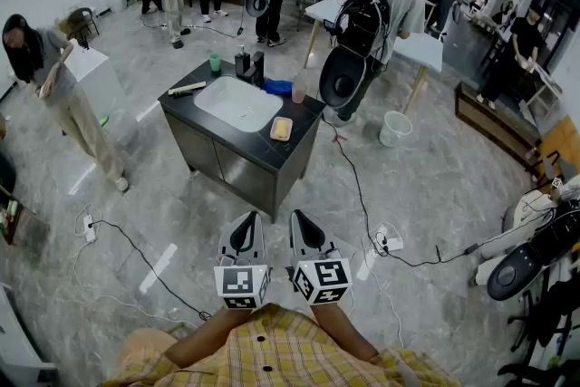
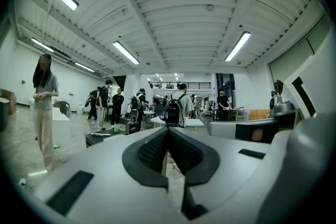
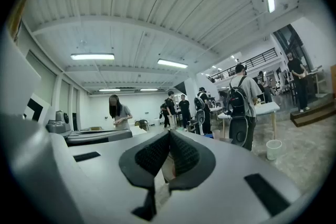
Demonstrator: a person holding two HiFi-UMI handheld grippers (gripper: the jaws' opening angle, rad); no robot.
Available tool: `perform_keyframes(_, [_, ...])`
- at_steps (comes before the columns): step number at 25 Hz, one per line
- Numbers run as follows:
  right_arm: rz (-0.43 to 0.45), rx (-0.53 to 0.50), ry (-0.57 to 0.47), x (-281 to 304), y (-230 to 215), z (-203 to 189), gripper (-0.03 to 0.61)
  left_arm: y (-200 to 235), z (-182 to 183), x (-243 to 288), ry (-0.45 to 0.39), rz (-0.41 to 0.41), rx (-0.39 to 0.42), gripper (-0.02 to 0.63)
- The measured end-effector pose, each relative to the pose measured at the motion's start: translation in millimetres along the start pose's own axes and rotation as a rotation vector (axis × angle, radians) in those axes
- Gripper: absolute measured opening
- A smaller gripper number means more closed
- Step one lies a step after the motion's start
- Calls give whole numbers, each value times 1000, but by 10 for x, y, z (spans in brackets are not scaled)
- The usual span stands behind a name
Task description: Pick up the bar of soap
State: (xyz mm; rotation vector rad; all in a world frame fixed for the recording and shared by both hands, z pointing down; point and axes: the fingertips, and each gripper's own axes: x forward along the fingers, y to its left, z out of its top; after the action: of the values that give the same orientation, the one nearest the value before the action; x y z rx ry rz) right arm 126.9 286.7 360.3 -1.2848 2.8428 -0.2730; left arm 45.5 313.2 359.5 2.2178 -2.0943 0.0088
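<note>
The left gripper [image 1: 245, 227] and the right gripper [image 1: 304, 225] are held level, side by side, at the near edge of the scene. They point toward a black sink cabinet [image 1: 237, 160] that stands well apart from them on the grey floor. In the left gripper view the left gripper [image 2: 168, 131] has its ribbed pads pressed together at the tips, with nothing between them. The right gripper view shows the right gripper [image 3: 169, 135] the same way, closed and empty.

The yellow bar of soap [image 1: 282, 129] lies in a small white dish [image 1: 275, 135] on the cabinet top. The dish is just right of the white basin [image 1: 238, 102], near the cabinet's near right corner. A green cup [image 1: 215, 62] stands at the far left of the top. Beyond the cabinet to the right, a person wearing a backpack [image 1: 362, 23] stands near a white bucket [image 1: 395, 128].
</note>
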Motion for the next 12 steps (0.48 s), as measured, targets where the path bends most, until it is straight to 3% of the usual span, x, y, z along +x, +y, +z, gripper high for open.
perform_keyframes(12, [-12, -30, 22, 129, 122, -100, 18, 187, -19, 0, -19, -9, -14, 11])
